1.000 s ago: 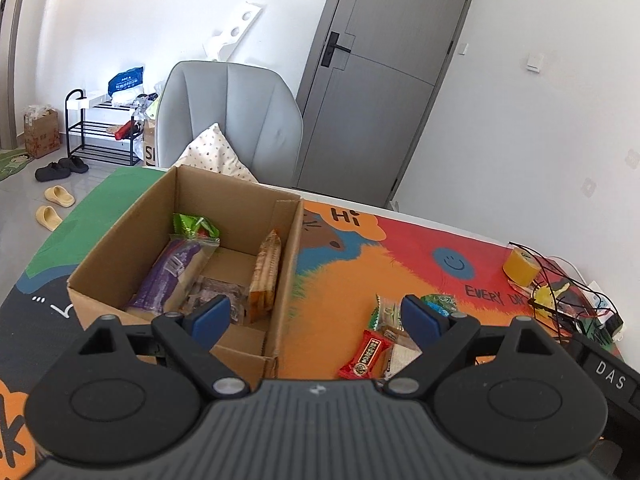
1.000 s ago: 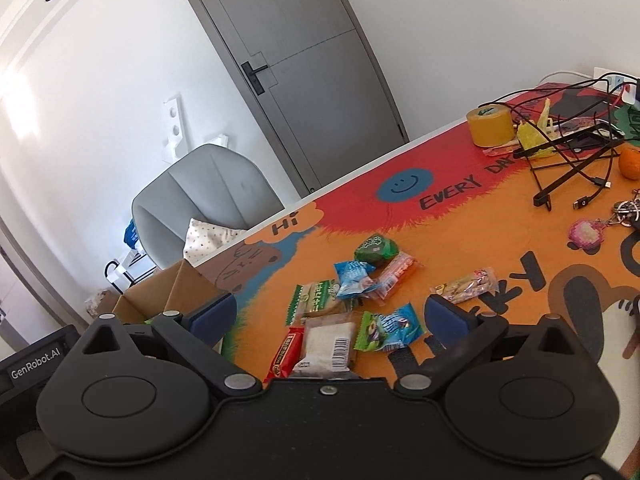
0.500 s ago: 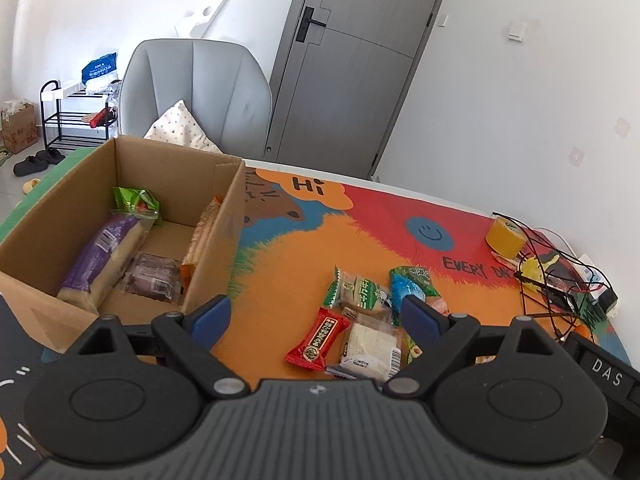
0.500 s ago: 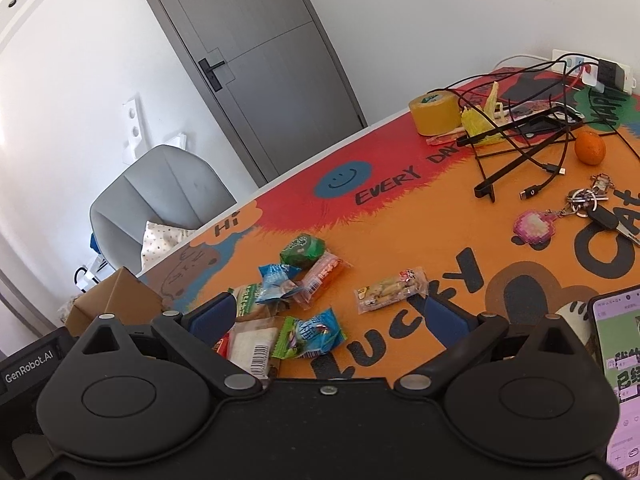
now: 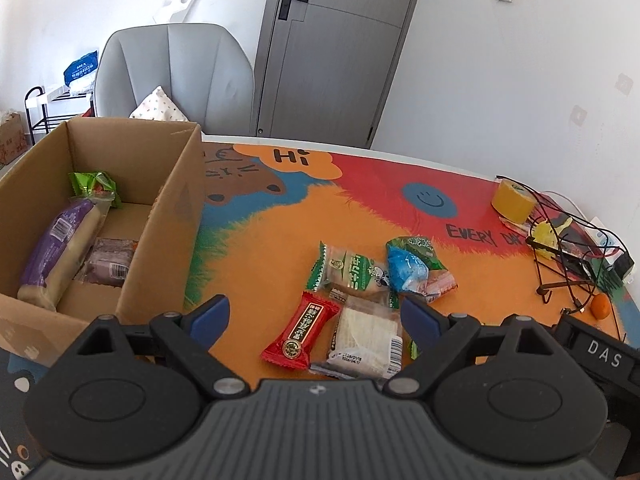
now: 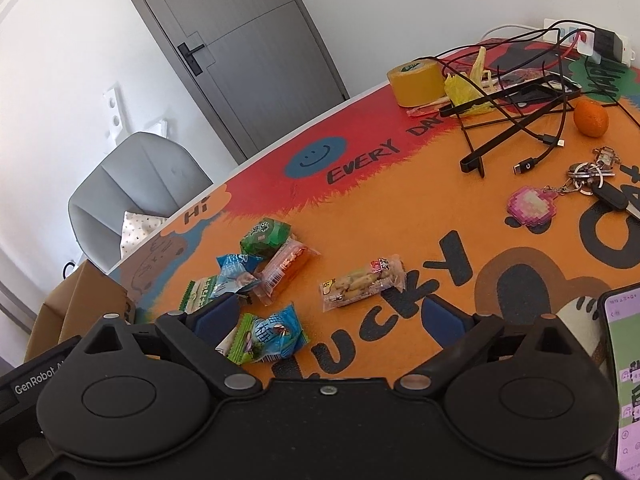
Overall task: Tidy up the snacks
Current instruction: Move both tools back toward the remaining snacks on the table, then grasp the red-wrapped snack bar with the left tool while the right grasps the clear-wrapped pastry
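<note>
Lower now — both grippers (image 5: 316,314) (image 6: 330,316) agape, empty.

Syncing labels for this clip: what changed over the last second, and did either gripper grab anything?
Both grippers swung from the box side toward the loose snacks and dropped closer. The left gripper now frames the red packet and white packet; the right gripper nears the clear nut packet, its jaws closing slightly, nothing between them. Nothing grabbed or released. Snacks and box stayed put.

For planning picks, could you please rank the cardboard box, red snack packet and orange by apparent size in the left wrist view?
1. cardboard box
2. red snack packet
3. orange
The orange lies farther from the camera, so its true size is unsure.
</note>
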A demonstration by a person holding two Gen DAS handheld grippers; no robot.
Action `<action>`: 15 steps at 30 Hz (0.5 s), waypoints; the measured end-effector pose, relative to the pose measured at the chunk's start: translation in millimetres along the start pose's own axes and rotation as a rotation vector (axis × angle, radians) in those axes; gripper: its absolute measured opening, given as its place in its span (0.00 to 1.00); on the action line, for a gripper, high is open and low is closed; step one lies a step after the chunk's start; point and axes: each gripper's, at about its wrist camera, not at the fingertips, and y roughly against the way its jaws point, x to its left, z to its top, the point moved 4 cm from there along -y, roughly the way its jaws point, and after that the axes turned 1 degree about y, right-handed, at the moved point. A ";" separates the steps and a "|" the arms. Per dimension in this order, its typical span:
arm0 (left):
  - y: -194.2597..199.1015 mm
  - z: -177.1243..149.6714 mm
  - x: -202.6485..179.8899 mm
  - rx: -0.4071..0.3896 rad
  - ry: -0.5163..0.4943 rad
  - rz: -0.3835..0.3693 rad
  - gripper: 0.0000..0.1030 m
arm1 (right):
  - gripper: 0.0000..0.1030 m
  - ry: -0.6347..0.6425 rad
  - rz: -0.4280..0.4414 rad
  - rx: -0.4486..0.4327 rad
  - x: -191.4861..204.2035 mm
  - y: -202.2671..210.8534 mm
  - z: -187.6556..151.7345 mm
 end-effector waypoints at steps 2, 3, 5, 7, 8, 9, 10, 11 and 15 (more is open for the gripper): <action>0.6 1.0 -2.3 0.010 0.024 -0.023 0.88 | 0.92 0.002 -0.003 0.004 -2.1 -4.3 0.2; 1.3 0.9 -4.8 0.010 0.029 -0.045 0.88 | 0.92 0.001 -0.004 0.005 -3.5 -6.4 0.7; 0.7 0.1 -11.3 -0.005 0.011 -0.059 0.88 | 0.88 -0.004 -0.004 0.010 -6.0 -10.9 1.8; -6.6 -1.9 -13.6 -0.001 0.001 -0.041 0.85 | 0.88 0.008 -0.012 0.008 -6.2 -15.8 2.0; -11.5 -3.6 -12.2 0.009 0.010 -0.031 0.82 | 0.87 0.022 -0.017 0.006 -5.7 -18.0 1.9; -15.5 -5.1 -10.3 0.016 0.019 -0.028 0.80 | 0.86 0.038 -0.023 0.005 -5.1 -20.0 1.6; -19.5 -6.5 -8.4 0.023 0.028 -0.026 0.73 | 0.85 0.050 -0.028 0.004 -5.1 -22.1 1.4; -23.5 -8.0 -6.6 0.030 0.036 -0.022 0.68 | 0.85 0.060 -0.031 0.004 -5.2 -24.0 1.1; -35.9 -12.3 -3.1 0.046 0.043 -0.014 0.60 | 0.82 0.080 -0.046 0.010 -8.1 -32.7 2.0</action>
